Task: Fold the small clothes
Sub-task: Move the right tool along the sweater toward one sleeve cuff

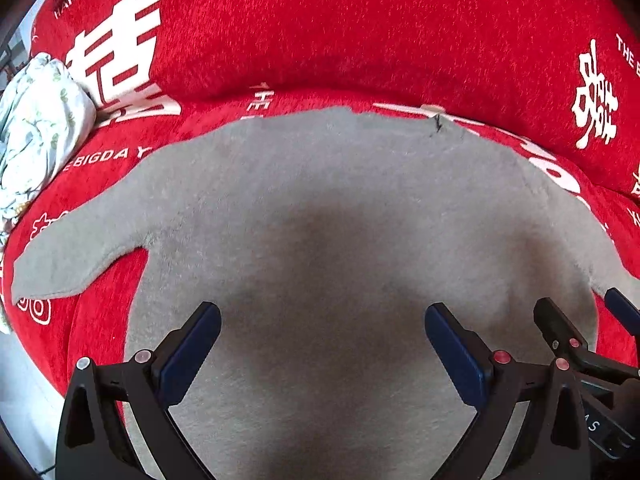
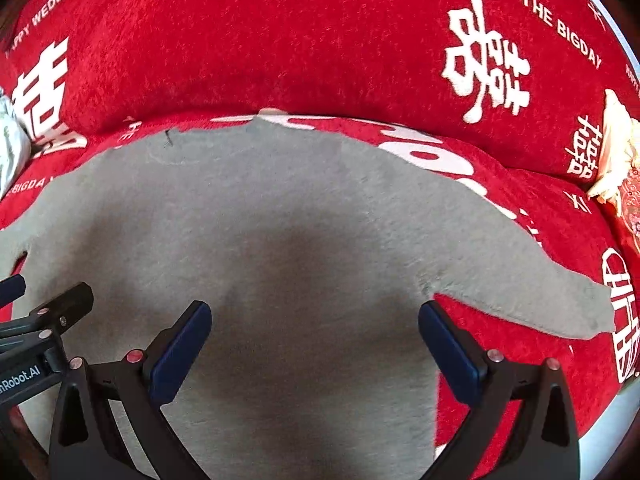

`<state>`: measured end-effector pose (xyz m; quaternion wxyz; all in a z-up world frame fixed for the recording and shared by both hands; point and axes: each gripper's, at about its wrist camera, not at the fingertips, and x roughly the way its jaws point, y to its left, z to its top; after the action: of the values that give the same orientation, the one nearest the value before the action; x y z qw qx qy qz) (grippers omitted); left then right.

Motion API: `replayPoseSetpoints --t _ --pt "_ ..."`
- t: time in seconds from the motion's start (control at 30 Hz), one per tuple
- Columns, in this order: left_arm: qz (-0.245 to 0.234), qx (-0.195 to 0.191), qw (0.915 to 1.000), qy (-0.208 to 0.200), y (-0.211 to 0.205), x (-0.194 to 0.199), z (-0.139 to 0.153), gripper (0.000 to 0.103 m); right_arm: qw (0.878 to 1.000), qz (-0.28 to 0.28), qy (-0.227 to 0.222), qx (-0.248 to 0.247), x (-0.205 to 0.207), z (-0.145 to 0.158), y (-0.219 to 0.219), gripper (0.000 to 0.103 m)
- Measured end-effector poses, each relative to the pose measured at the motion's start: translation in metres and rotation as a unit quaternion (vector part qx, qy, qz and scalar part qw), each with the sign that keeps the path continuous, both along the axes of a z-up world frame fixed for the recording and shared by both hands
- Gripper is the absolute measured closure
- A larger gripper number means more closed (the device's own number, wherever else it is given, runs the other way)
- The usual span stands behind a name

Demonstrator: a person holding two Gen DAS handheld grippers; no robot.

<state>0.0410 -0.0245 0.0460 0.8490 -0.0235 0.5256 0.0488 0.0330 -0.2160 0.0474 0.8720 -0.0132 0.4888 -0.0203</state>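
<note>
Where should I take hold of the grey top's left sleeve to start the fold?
Take the left sleeve at its cuff end with the left tool, coming in from the outer left side. The grey top lies flat on the red cover, and the sleeve sticks out free, its thin edge exposed there.

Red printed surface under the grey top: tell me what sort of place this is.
Probably a home sofa or bed: a red plush cover with white wedding lettering rises like a cushioned backrest behind the flat fuzzy grey long-sleeved top, with a crumpled floral cloth beside it.
</note>
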Motion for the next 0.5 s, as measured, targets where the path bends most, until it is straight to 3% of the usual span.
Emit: replayPoseSetpoints --t 0.5 --pt "-0.008 0.024 0.9997 0.000 -0.036 0.013 0.003 0.001 0.999 -0.048 -0.018 0.010 0.000 0.003 -0.052 0.000"
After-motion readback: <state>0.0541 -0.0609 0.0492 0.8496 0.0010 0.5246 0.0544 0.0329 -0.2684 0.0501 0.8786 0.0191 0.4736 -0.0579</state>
